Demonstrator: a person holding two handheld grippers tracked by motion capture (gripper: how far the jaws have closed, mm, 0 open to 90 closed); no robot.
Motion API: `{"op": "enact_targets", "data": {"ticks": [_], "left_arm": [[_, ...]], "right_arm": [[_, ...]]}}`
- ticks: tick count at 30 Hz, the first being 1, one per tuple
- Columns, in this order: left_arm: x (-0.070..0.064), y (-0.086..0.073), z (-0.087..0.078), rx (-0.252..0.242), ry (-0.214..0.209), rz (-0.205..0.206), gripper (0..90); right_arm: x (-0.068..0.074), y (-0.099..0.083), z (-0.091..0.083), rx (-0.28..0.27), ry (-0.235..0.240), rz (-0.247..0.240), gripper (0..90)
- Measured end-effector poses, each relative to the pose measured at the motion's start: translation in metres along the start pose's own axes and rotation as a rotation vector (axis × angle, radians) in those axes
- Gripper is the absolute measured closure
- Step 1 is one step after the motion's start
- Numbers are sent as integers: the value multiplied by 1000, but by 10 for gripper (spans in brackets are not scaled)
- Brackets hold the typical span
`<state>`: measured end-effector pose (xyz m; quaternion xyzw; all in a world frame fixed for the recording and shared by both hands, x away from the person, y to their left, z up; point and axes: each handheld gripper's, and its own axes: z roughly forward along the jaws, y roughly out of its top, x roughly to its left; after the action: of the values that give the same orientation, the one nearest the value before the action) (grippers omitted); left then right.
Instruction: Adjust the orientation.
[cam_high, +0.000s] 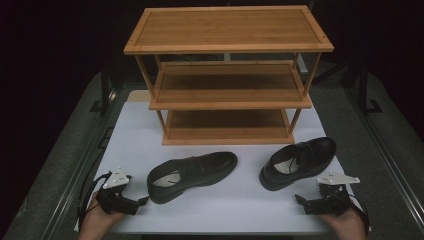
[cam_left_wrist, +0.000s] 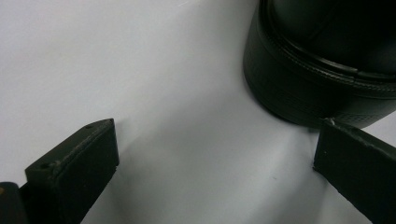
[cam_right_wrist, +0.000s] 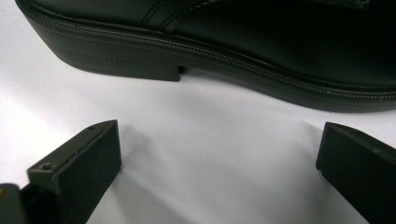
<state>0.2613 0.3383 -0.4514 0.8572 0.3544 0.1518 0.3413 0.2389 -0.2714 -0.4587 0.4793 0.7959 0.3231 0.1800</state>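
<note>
Currently at approach stage: 2 black shoes lie on the white table (cam_high: 220, 212) before the wooden rack (cam_high: 227, 75). Left gripper (cam_high: 142, 201) gapes beside the left shoe (cam_high: 192, 172) heel; right gripper (cam_high: 299, 199) gapes near the right shoe (cam_high: 299, 161). Next: close around each heel, then lift, likely toward a shelf.

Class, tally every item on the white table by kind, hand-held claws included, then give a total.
Black leather lace-up shoes: 2 (left shoe, right shoe)
Three-tier wooden shoe rack: 1
Black two-jaw claws: 2 (left claw, right claw)
Total: 5
</note>
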Motion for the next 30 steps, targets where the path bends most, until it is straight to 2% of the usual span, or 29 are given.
{"op": "enact_targets", "data": {"ticks": [4,7,9,10,13,14,15,16,17,18,19,20,21,23,25,26,30], "left_arm": [[0,0,0,0,-1,-2,0],[1,0,-1,-7,3,-4,7],[0,-1,-3,-19,3,-10,22],[1,-2,-6,-42,3,-16,145],[1,-4,-9,-52,-5,-15,242],[1,-4,-9,-52,-5,-15,277],[2,-5,-13,-63,-29,-17,351],[2,-5,-13,-63,-29,-17,398],[2,-5,-16,-71,-42,-26,452],[2,-5,-16,-71,-42,-26,497],[3,-4,-19,-71,-54,-39,551],[3,-4,-19,-71,-54,-39,605],[4,-4,-22,-73,-71,-49,685],[6,-2,-26,-79,-86,-69,819],[7,0,-30,-97,-93,-81,900],[7,2,-32,-100,-96,-91,900],[8,7,-34,-99,-80,-85,900]], "right_arm": [[0,0,0,-2,-1,-1,0],[0,-1,-5,-25,-3,1,138],[0,-1,-6,-27,-4,1,156],[-1,-3,-9,-30,-4,10,212],[-2,-4,-13,-38,18,28,327],[-2,-4,-13,-38,18,28,327],[-1,-4,-17,-38,40,34,436],[-1,-4,-17,-38,40,34,436],[0,-4,-19,-33,57,37,566],[0,-4,-19,-33,57,37,566],[2,-4,-19,-26,84,34,648],[2,-4,-19,-26,84,34,648],[5,-3,-18,-19,110,21,751],[9,-2,-19,-16,132,1,869],[13,0,-21,-17,146,-15,897],[15,1,-21,-17,154,-20,897],[26,7,-20,-37,191,-50,897]]}}
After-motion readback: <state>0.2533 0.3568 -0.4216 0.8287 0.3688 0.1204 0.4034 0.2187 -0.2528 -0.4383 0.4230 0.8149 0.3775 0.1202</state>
